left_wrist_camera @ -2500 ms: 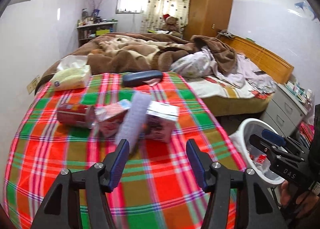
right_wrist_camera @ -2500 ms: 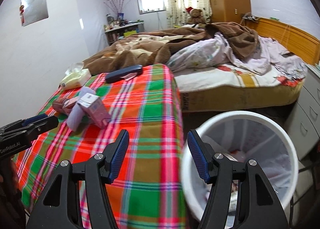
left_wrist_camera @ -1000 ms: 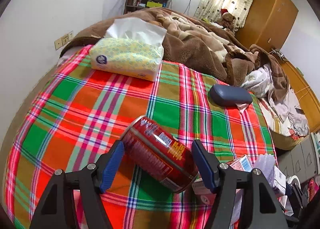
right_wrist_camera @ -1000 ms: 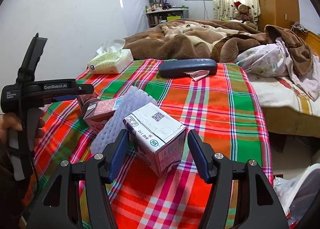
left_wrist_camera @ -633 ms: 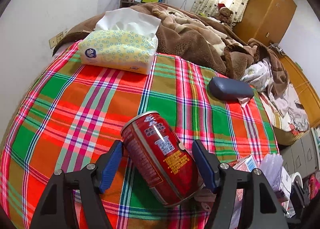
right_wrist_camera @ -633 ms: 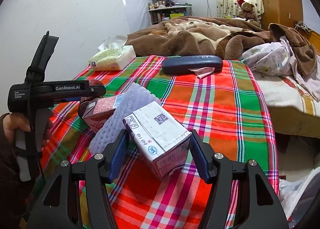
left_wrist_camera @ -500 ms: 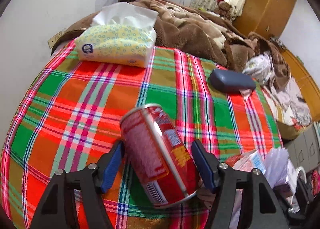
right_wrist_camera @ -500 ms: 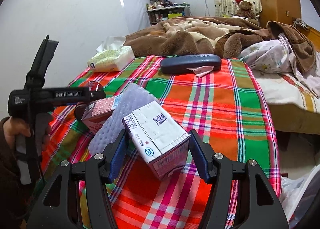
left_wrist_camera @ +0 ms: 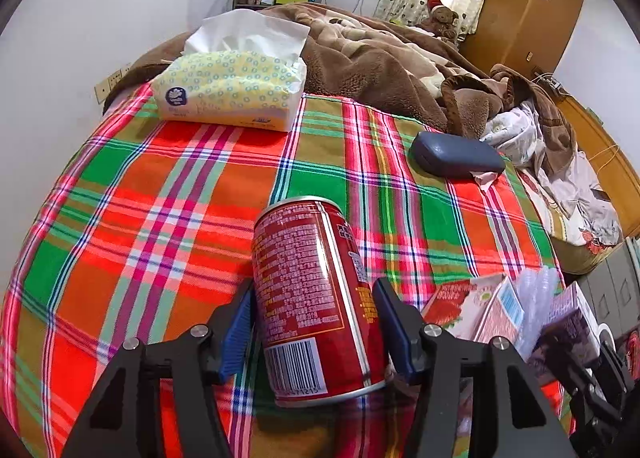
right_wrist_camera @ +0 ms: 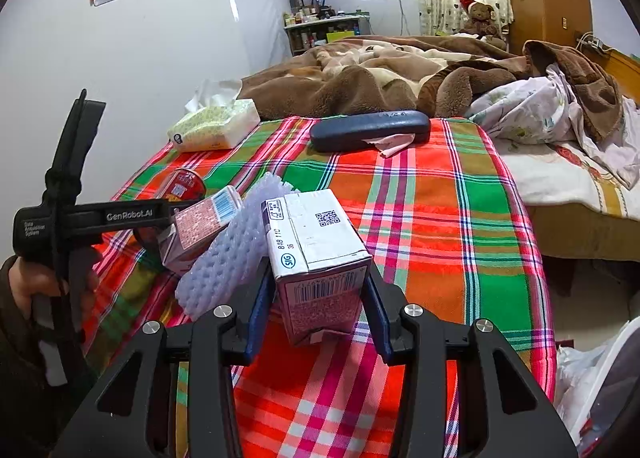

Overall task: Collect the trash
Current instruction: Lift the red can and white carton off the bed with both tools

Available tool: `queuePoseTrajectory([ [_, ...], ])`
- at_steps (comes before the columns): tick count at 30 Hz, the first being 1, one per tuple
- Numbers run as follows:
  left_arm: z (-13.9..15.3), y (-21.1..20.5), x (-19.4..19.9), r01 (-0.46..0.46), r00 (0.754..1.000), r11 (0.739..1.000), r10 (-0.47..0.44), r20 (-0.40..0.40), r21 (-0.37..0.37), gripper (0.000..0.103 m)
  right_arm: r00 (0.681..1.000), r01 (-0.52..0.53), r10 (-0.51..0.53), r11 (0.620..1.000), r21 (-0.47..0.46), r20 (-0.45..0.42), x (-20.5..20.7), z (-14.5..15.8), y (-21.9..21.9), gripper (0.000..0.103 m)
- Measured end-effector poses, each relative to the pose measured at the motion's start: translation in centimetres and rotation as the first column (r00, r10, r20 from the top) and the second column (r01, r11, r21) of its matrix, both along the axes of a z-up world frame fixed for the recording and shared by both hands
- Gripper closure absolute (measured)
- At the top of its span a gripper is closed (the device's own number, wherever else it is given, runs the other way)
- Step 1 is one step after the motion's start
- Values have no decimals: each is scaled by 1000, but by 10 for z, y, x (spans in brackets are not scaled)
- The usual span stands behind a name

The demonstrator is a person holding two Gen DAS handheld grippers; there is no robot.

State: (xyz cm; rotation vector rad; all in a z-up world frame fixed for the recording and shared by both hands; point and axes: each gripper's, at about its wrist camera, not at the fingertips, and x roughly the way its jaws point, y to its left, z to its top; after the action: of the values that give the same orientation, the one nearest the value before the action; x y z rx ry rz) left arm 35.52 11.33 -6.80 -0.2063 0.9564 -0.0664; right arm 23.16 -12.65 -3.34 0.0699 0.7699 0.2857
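Observation:
My left gripper (left_wrist_camera: 314,328) is shut on a red drink can (left_wrist_camera: 314,298), its blue pads pressed on both sides, just above the plaid tablecloth (left_wrist_camera: 160,198). The can's top also shows in the right wrist view (right_wrist_camera: 185,182). My right gripper (right_wrist_camera: 318,306) is shut on a white and pink milk carton (right_wrist_camera: 318,254). A second pink carton (right_wrist_camera: 200,226) and a lilac foam sleeve (right_wrist_camera: 228,258) lie between the two grippers, also seen in the left wrist view: carton (left_wrist_camera: 476,310), sleeve (left_wrist_camera: 536,298).
A yellow tissue pack (left_wrist_camera: 236,90) sits at the far left of the cloth, a dark blue case (left_wrist_camera: 456,156) with a scrap of paper at the far right. A rumpled bed (right_wrist_camera: 400,70) lies behind. A white bin with a liner (right_wrist_camera: 600,390) stands low at the right.
Both grippers have closed, the left on the can and the right on the carton. The can has turned more upright between the left fingers.

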Motion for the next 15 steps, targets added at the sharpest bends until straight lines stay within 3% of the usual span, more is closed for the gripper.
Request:
queuePoseTrajectory([
  [15,14,-3,-54,13,999,1000,-13,46,4,44,999,43,-43,999,23,28,-23,9,-13,59],
])
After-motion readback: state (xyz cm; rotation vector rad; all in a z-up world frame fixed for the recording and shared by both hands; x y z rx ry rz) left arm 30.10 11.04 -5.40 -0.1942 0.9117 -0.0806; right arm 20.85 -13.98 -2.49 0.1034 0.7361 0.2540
